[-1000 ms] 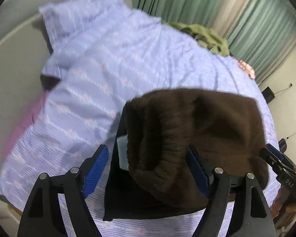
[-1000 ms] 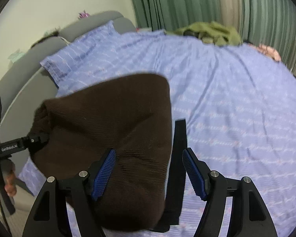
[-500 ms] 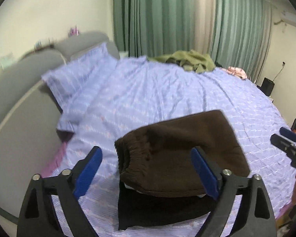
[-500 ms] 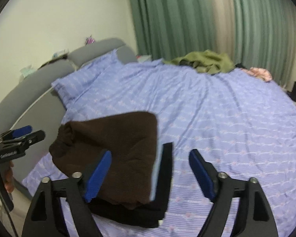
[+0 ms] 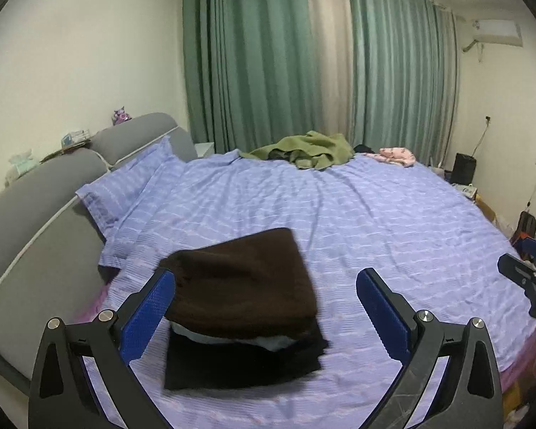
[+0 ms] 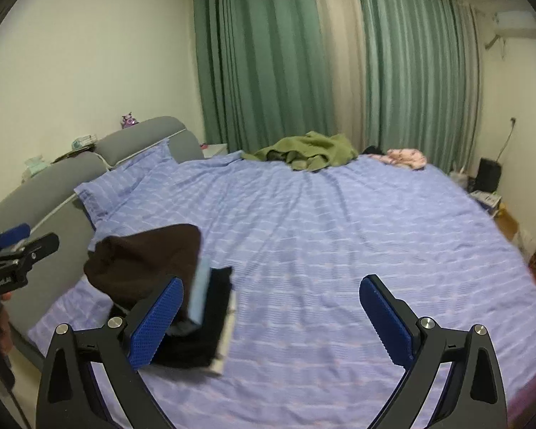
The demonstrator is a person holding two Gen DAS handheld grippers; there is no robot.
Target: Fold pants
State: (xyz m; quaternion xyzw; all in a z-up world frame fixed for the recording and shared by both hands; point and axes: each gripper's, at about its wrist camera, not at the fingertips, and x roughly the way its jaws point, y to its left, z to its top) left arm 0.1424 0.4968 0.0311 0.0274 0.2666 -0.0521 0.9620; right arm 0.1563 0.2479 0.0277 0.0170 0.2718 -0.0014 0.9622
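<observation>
Bedroom with green pleated curtains (image 5: 268, 64) and a wide bed under a lilac striped sheet (image 5: 393, 221), seen from both wrist views. At the near left of the bed, the folded dark-brown knitted pants (image 5: 239, 282) lie as the top layer of a small stack, over a thin pale layer and a flat black garment (image 5: 239, 364). The left tool (image 5: 266, 309) and the right tool (image 6: 271, 316) both have their jaws opening, wide apart, with nothing pressed between the blue pads; the pants sit beyond them, untouched. An olive-green crumpled garment (image 5: 303, 150) and a small pink cloth (image 5: 395, 155) lie well apart at the far edge.

Risks, as judged: the soft knit may relax and its upper fold spring open, since nothing weights it; the brown layer overhangs the black one at the left, so a brushing pad on a return pass could slide it off the stack; the stack lies near the bed's edge, where a nudge might tip it over the side.
</observation>
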